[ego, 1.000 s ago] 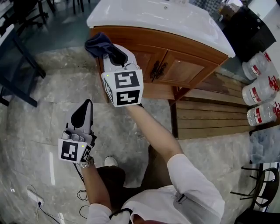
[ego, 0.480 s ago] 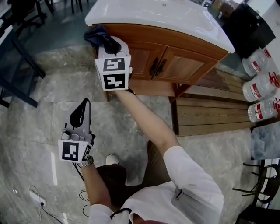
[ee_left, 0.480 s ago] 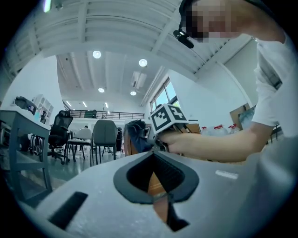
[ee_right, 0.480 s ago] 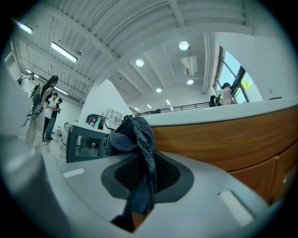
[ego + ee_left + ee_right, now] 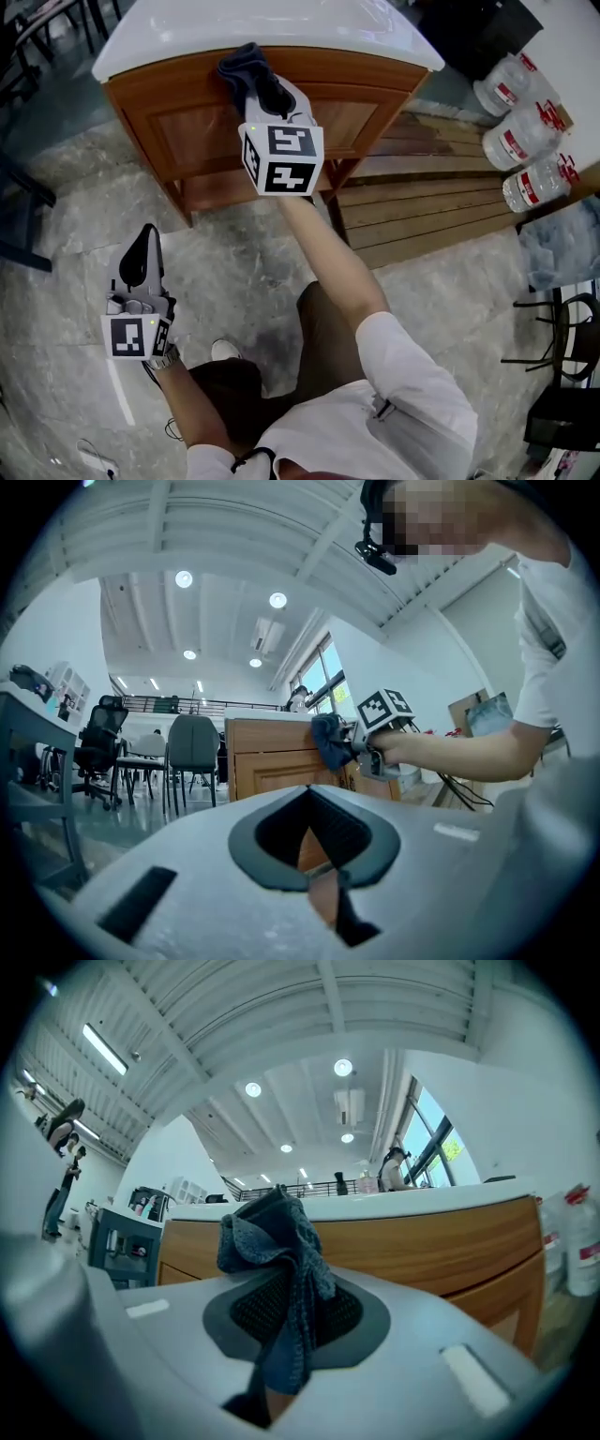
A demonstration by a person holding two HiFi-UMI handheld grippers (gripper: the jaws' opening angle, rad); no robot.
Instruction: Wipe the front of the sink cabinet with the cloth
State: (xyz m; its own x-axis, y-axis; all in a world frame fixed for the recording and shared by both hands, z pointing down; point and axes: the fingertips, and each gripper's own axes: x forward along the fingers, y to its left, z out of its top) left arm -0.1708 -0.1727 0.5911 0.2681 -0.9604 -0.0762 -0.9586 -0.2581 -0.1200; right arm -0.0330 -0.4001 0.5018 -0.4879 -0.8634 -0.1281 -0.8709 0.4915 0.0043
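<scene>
Cloth [image 5: 240,64]: dark blue, clamped in my right gripper [image 5: 262,92] and bunched against the top rail of the sink cabinet [image 5: 183,131] front, just under the white countertop [image 5: 187,37]. My left gripper [image 5: 143,261] hangs low, well apart, jaws pressed together on nothing.

The right arm [image 5: 328,262] stretches forward almost straight, and the right gripper [image 5: 258,89] at its end has its marker cube [image 5: 281,159] turned up toward the head, jaws clamped on a bunched cloth [image 5: 246,64] (one fold hangs down between them). The left arm [image 5: 192,412] is bent and low at the side, its left gripper [image 5: 145,258] pointing forward, jaws together, empty
</scene>
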